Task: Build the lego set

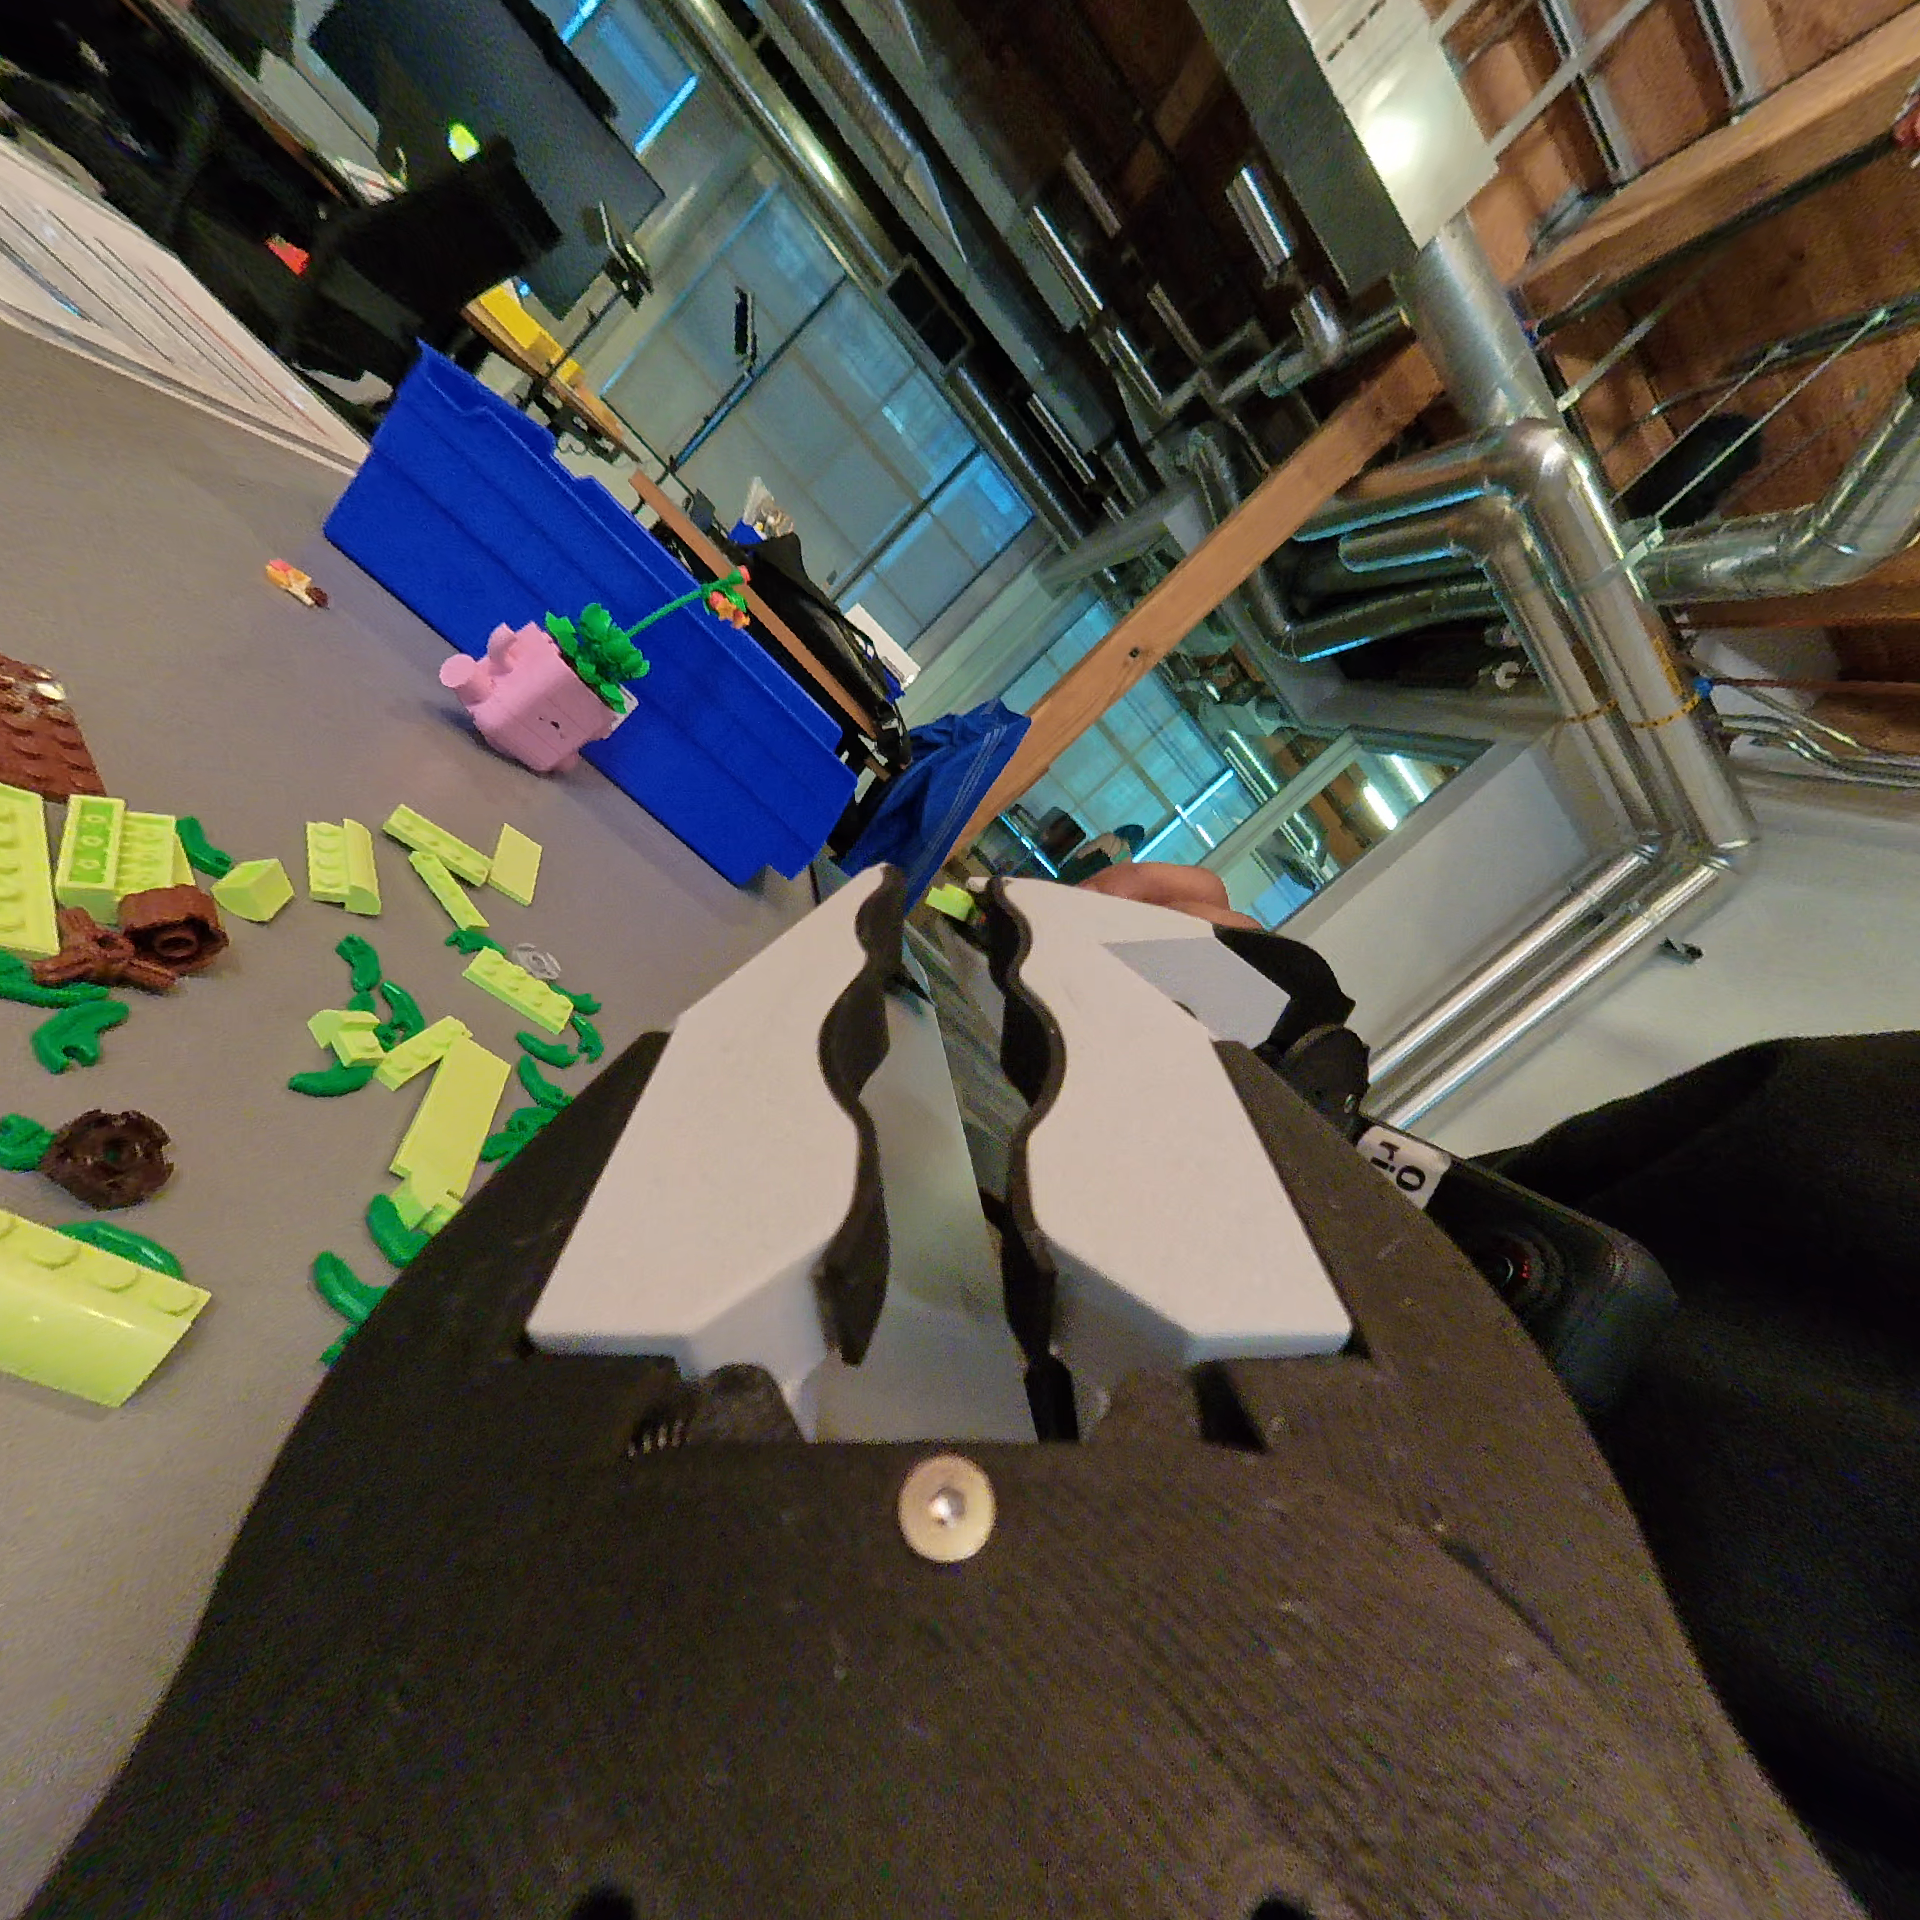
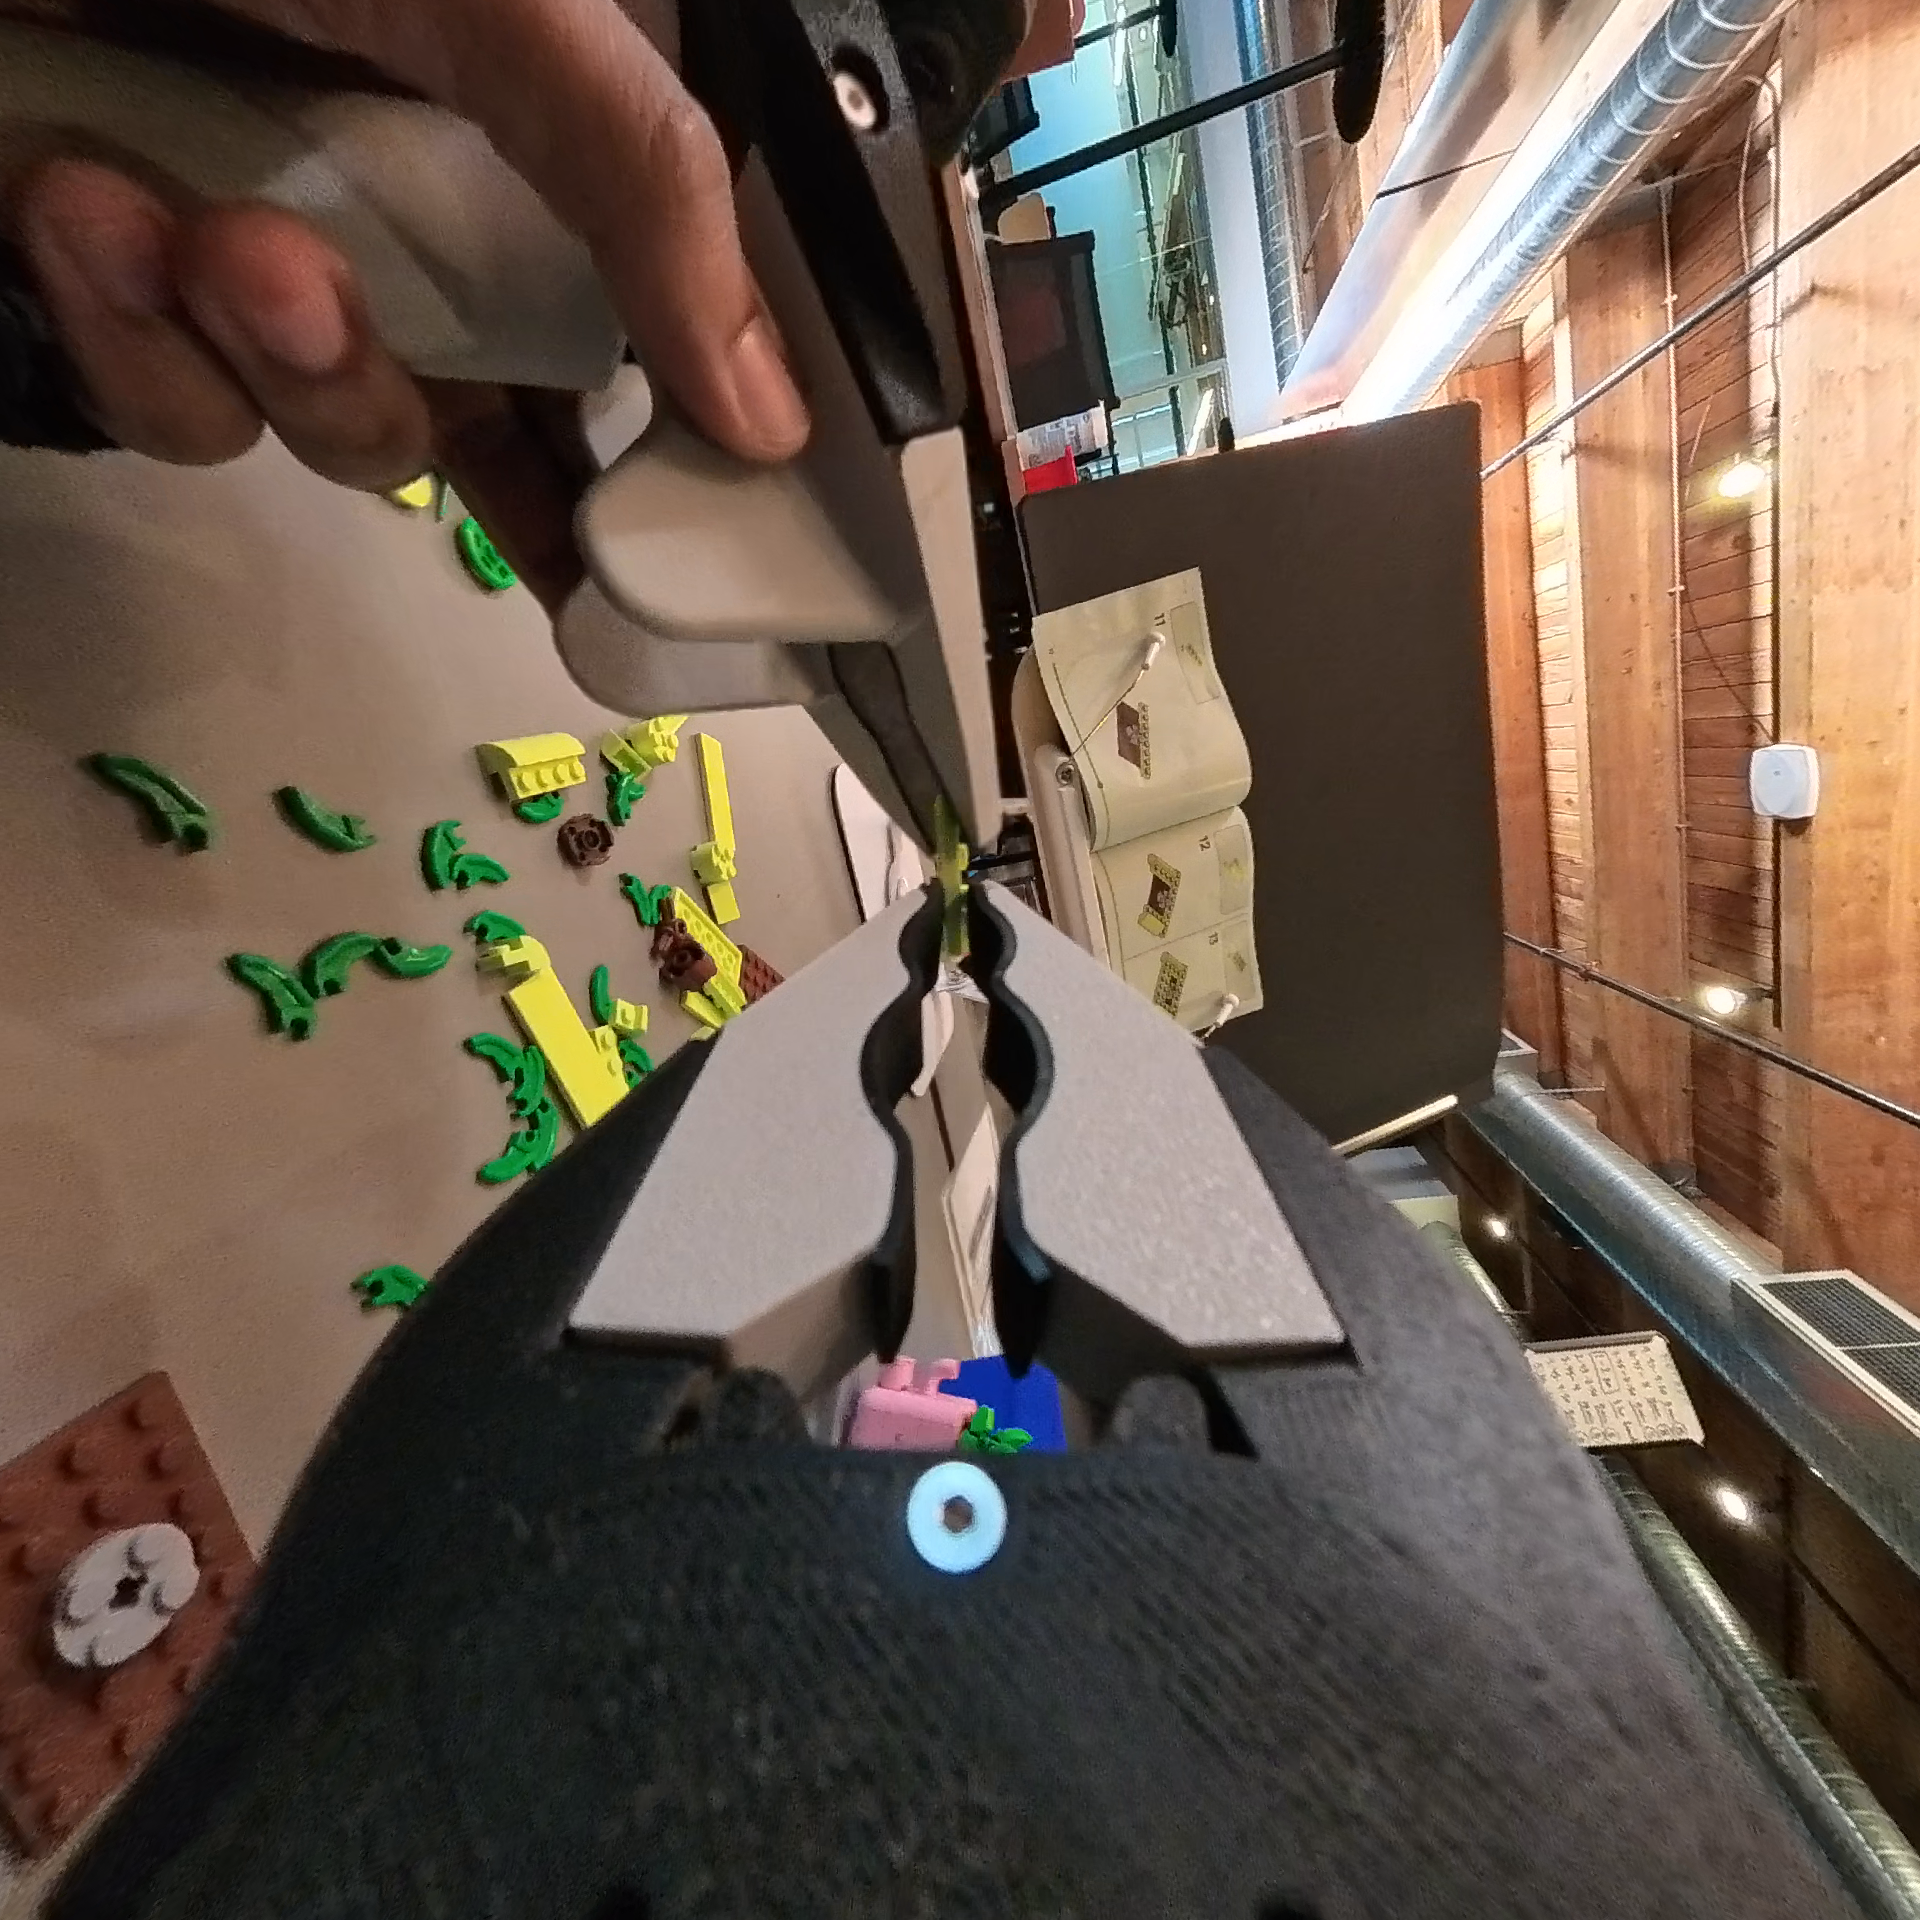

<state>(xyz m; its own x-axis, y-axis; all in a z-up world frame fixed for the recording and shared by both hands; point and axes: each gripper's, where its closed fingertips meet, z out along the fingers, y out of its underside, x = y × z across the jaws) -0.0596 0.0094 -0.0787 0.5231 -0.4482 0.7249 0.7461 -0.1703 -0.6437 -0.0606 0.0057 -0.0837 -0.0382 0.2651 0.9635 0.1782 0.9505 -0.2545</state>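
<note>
A small lime piece (image 2: pixel 949 873) is pinched between the tips of both grippers, above the table. My right gripper (image 2: pixel 953 920) is shut on its lower end. My left gripper (image 2: pixel 958 826), held by a hand (image 2: pixel 623 208), comes in from the upper left and closes on its upper end. In the left wrist view the lime piece (image 1: pixel 948 901) shows at the tips of my left gripper (image 1: pixel 940 891), with one of the right gripper's fingers (image 1: pixel 1195 977) just behind. Loose lime bricks (image 1: pixel 447 1039) and green leaf pieces (image 2: pixel 312 966) lie on the grey table (image 1: pixel 260 675).
A brown plate (image 2: pixel 104 1507) with a white flower piece (image 2: pixel 125 1595) lies near the right gripper. A pink pot model (image 1: pixel 530 696) stands in front of a blue bin (image 1: pixel 582 623). An open instruction booklet (image 2: pixel 1153 790) leans on a stand. Brown round pieces (image 1: pixel 109 1158) lie among the bricks. The tips of both grippers are at nearly the same place. Left tips and right tips are each some 30 cm from the pink pot model (image 1: pixel 530 696).
</note>
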